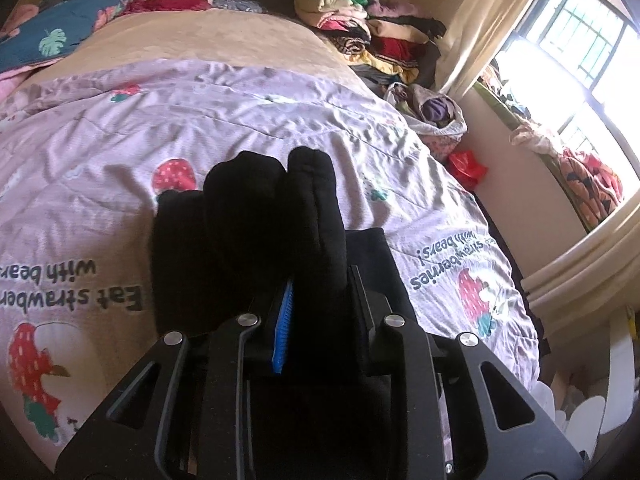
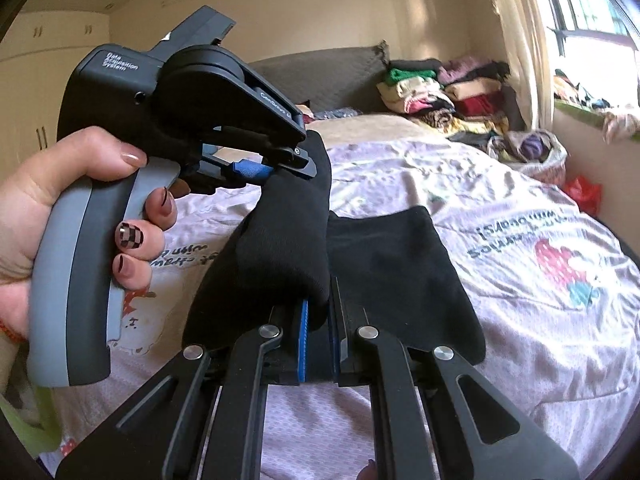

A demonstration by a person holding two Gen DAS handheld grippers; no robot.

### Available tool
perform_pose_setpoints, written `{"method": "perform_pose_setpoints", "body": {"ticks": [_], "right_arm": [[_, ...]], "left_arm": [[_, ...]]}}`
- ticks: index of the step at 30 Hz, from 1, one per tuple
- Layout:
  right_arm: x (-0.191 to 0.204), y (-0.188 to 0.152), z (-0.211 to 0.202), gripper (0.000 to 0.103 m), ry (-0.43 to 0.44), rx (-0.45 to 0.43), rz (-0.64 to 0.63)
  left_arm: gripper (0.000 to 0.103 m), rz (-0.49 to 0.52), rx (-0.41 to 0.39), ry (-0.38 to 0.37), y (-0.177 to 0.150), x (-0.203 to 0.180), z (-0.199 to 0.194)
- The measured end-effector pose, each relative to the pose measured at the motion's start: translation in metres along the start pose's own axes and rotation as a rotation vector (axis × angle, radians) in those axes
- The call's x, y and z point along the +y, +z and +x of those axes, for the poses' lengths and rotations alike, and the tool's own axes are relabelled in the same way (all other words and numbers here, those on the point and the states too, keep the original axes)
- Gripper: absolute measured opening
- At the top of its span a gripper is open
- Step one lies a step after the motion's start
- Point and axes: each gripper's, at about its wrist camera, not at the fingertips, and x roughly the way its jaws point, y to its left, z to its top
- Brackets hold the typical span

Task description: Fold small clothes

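1. Views differ: only the right wrist camera shows the left gripper [image 2: 294, 170] from outside, along with the person's left hand [image 2: 52, 208] wrapped round its grey handle and a cream wardrobe [image 2: 36, 92] on the far wall. The left wrist camera alone shows a blue leaf-print blanket [image 1: 60, 24] at the head of the bed and the whole bright window [image 1: 580, 40].

2. Containers: a pale bag [image 1: 440, 120] sits at the bed's far edge by the wall, open, with purple cloth inside; it also appears in the right wrist view [image 2: 536, 156]. Just past it is a red plastic bag [image 1: 466, 168]. Folded clothes [image 1: 360, 20] are stacked by the headboard.

3. Garment: a black garment [image 2: 360, 260] is held up between both grippers above the pink strawberry-print bedspread [image 1: 240, 112]. One broad part hangs loose to the right, and bunched folds rise ahead of the left gripper [image 1: 316, 280] in its own view.

4. Left gripper: jaws clamped on the garment's upper part, blue pad against the cloth.

5. Right gripper [image 2: 320, 312]: jaws nearly together, pinching a fold of the same black fabric between the blue pads.
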Motion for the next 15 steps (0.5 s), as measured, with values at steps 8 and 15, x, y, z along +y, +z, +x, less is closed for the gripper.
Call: {"method": "perform_pose_setpoints", "body": {"ticks": [8,15], "right_arm": [[-0.026,-0.008,0.005,0.007,0.015,0.069,0.138],[-0.047,-0.019,0.01,0.008,0.047,0.132,0.257]], "left_arm": [[0.017,0.014,0.038,-0.001,-0.001,-0.015,0.025],[0.017,0.037,0.074,-0.02,-0.009,-0.035,0.049]]}}
